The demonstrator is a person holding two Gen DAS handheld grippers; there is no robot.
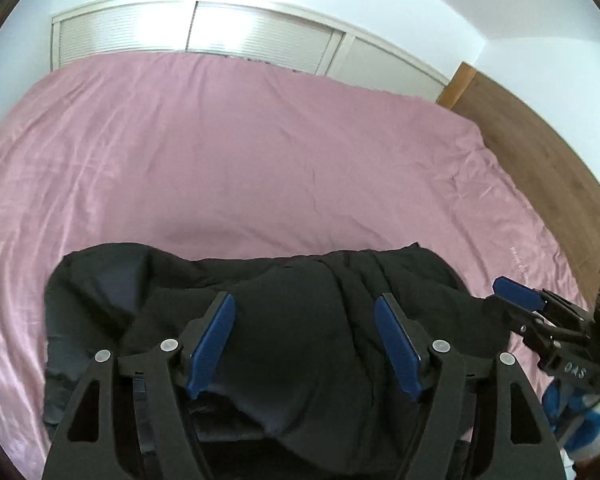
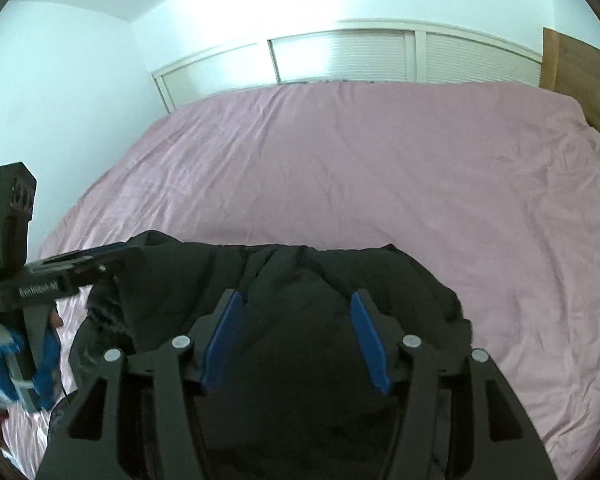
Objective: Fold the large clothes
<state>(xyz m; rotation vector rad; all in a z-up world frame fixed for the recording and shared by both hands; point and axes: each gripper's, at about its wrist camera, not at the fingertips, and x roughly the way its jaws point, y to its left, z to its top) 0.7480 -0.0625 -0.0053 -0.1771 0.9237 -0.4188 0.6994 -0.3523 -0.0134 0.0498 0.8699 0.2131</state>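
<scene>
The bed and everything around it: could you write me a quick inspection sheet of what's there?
Surface: pink bedsheet, wrinkled, covering the bed.
Job's things: black garment, bunched at the near edge, not neatly folded.
Clutter: nothing seen.
Grippers: left gripper and right gripper both open above the garment, nothing between the blue pads.
Cables: nothing seen.
Surroundings: white louvred closet doors behind the bed, wooden floor to one side, pale walls.

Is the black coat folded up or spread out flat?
Folded up, roughly: the black coat lies as a lumpy bundle with layers overlapping on the pink bedsheet, not spread flat. Whether it is neatly finished, cannot tell.
</scene>
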